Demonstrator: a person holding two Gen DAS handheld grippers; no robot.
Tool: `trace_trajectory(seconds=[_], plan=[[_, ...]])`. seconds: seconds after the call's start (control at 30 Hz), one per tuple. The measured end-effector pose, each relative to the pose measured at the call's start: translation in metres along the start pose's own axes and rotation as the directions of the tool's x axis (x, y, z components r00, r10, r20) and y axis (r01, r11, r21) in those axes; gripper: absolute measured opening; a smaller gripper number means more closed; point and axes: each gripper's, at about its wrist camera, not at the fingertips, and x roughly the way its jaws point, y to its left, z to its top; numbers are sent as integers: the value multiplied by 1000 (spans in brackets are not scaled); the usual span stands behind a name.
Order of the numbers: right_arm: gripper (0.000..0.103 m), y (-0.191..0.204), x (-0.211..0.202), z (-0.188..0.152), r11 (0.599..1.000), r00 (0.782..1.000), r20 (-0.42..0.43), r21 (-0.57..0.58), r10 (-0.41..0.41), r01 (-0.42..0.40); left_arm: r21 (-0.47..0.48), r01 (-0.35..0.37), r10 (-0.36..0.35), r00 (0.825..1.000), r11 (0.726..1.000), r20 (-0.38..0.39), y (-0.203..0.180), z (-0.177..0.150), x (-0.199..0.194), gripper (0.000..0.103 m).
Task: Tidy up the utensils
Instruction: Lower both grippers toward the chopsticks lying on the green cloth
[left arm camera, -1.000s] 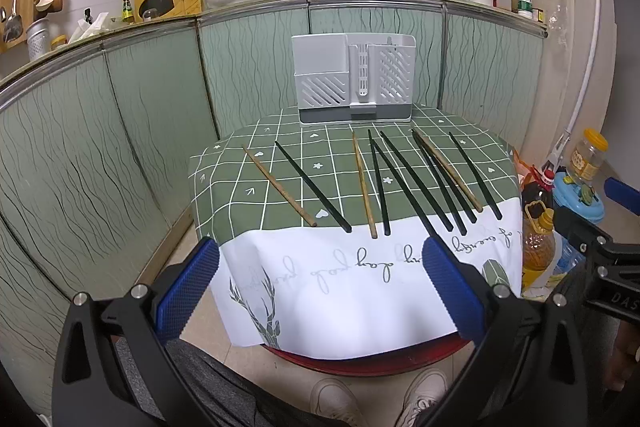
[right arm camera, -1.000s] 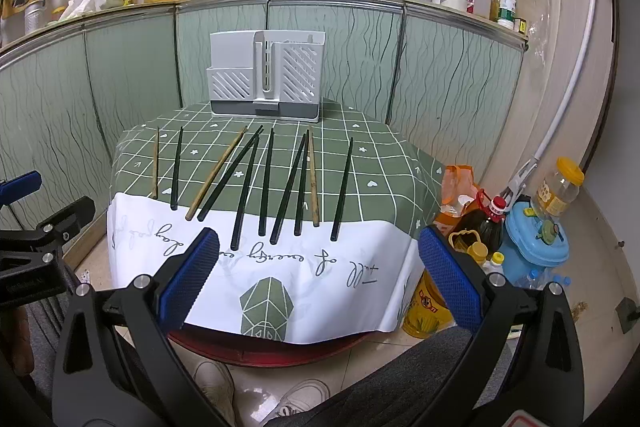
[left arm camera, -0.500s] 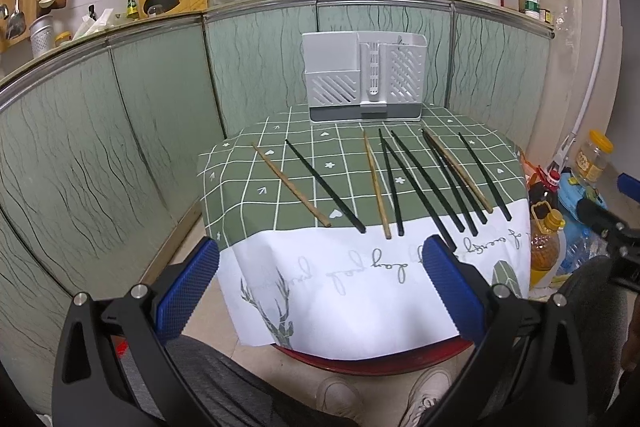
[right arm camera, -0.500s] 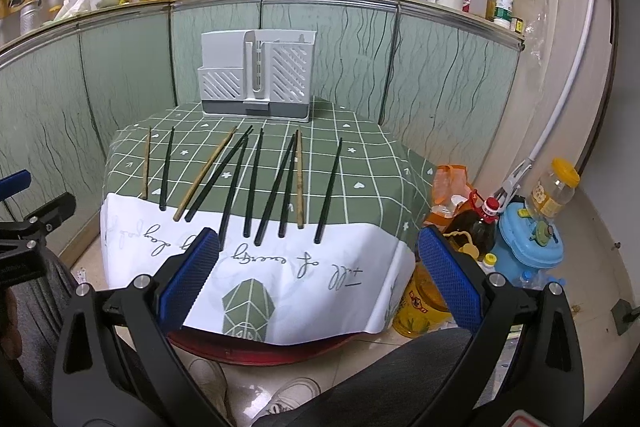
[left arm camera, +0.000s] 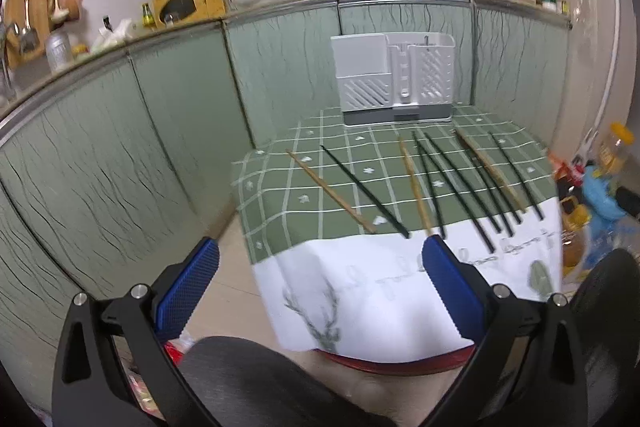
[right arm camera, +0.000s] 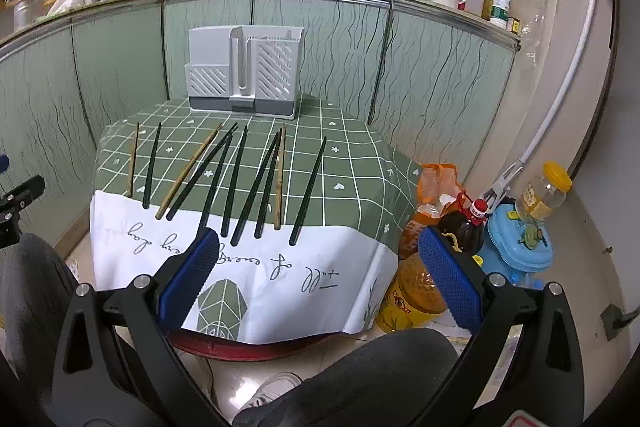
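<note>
Several chopsticks, dark green (left arm camera: 364,189) (right arm camera: 308,189) and wooden (left arm camera: 330,189) (right arm camera: 188,173), lie side by side on a small round table with a green checked cloth (left arm camera: 280,211) (right arm camera: 352,171). A white slotted utensil holder (left arm camera: 394,77) (right arm camera: 244,73) stands at the table's far edge. My left gripper (left arm camera: 320,285) is open and empty, in front of the table's near left edge. My right gripper (right arm camera: 318,275) is open and empty, in front of the table's near right edge.
Green cabinet fronts (left arm camera: 120,147) curve round behind the table. Oil bottles (right arm camera: 416,283), a blue container (right arm camera: 516,239) and a jar (right arm camera: 546,189) stand on the floor at the table's right. The person's knees (right arm camera: 352,379) lie below the grippers.
The left gripper has swung left, so the table sits further right in its view. The right view has shifted slightly. Both grippers stay open.
</note>
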Motion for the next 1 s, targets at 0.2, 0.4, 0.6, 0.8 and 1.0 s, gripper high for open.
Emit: trace_trajectory(seconds=[0.2,0.4,0.6,0.8,1.0], plan=[[95,-4,9,5,1000,1000,-11,0,0,0,20,-17,17,1000,1000,-21,3,-2,11,98],[95,-7,28,16,1000,1000,-25,-7,-4,3,66,-38,40,998,997,-37,4,3,31,98],[95,-10,52,27,1000,998,-56,-18,3,-4,91,-62,68,995,994,-68,6,12,53,98],[95,-13,81,34,998,993,-110,-29,44,-47,98,-18,30,992,995,-121,9,21,75,98],[95,-15,105,41,998,990,-127,-26,59,-63,48,65,-56,985,997,-162,13,29,96,98]])
